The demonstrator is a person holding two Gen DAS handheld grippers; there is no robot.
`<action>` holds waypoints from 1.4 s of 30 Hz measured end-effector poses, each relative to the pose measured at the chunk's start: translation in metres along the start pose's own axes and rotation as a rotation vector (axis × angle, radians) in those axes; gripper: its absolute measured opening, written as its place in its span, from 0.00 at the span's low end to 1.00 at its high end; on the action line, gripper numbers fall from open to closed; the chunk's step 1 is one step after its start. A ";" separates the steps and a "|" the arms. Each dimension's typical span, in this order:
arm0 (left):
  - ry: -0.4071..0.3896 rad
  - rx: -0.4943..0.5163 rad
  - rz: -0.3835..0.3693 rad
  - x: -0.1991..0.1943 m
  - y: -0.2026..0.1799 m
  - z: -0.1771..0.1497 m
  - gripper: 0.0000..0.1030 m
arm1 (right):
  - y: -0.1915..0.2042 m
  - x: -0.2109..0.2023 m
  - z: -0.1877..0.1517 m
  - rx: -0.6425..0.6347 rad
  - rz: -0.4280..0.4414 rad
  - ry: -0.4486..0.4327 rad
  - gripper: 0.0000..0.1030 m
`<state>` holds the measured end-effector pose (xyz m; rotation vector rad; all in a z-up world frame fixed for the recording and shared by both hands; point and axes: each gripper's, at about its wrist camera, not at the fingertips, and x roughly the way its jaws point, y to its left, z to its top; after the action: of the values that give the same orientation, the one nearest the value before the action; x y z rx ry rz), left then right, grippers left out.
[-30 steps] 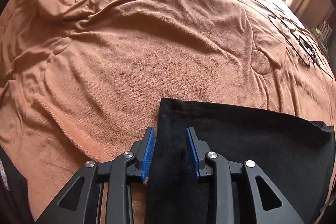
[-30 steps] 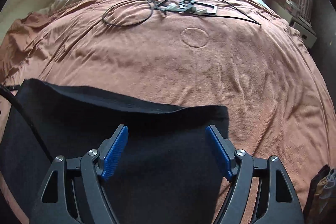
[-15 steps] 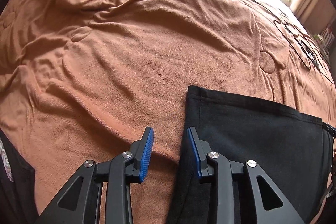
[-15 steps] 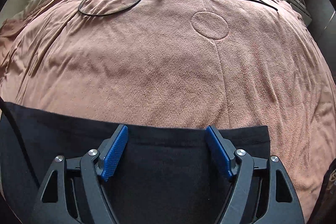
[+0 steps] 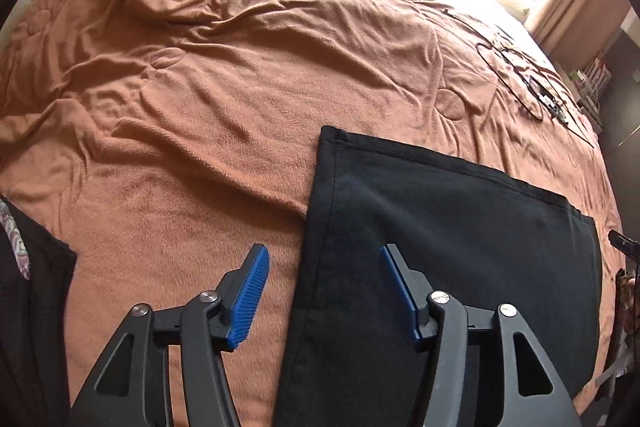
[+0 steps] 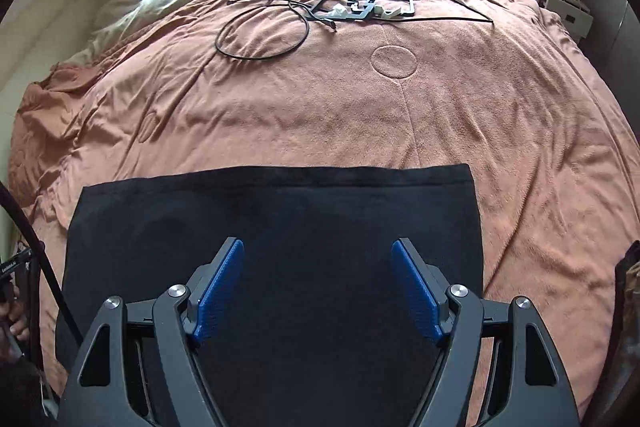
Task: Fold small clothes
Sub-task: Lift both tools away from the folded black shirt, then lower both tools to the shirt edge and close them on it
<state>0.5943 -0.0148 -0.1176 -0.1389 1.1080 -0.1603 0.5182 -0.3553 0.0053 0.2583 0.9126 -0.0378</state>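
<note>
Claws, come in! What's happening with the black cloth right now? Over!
Left claw just opened, holding nothing. Right claw open, empty. Black cloth flat on brown blanket. Nothing in the way.

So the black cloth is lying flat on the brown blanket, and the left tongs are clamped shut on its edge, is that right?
Not quite. The black cloth does lie flat on the brown blanket, but the left tongs are open, having just spread apart, and their pads press on nothing. The left wrist view shows it.
</note>
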 end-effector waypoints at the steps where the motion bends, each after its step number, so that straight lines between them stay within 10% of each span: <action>1: -0.001 0.005 -0.005 -0.006 -0.001 -0.005 0.64 | 0.003 -0.007 -0.005 -0.009 -0.005 -0.002 0.76; 9: -0.018 -0.043 -0.036 -0.053 0.013 -0.056 0.69 | 0.003 -0.080 -0.073 -0.007 -0.005 -0.058 0.99; 23: -0.078 -0.115 -0.064 -0.105 0.034 -0.156 0.70 | -0.023 -0.140 -0.176 0.051 -0.027 -0.055 1.00; 26: -0.096 -0.152 -0.093 -0.109 0.040 -0.173 0.83 | -0.019 -0.146 -0.194 0.033 -0.074 -0.053 1.00; 42: -0.083 -0.281 -0.212 -0.095 0.063 -0.231 0.86 | -0.065 -0.143 -0.261 0.225 0.058 -0.048 1.00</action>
<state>0.3491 0.0583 -0.1476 -0.5110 1.0280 -0.1853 0.2188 -0.3670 -0.0480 0.4908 0.8531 -0.0925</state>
